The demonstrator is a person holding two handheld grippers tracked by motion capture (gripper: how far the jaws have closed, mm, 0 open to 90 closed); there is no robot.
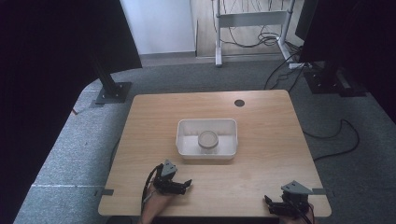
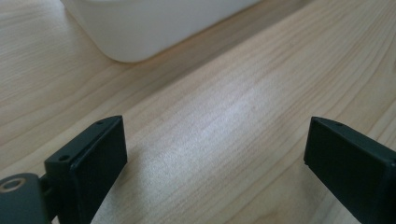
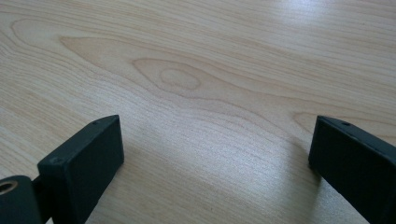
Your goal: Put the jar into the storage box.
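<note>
Both jaws spread wide and holding nothing: left hand-held gripper (image 1: 180,185) sits just in front of the white tub (image 1: 207,151), right hand-held gripper (image 1: 280,204) well off toward the tabletop (image 1: 261,121) corner. A clear jar (image 1: 208,140) stands inside the tub

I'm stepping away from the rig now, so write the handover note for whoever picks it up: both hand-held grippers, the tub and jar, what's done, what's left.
Left hand-held gripper: jaws open, nothing in them, low over the table just in front of the white tub, whose near wall shows in its own view.
Right hand-held gripper: jaws open, nothing in them, at the near right corner of the table, over bare wood.
Clear round jar: standing inside the tub at mid-table, untouched.
Done: nothing has been gripped.
Left: probably reach into the tub and take the jar; the left hand-held gripper is nearer.
</note>
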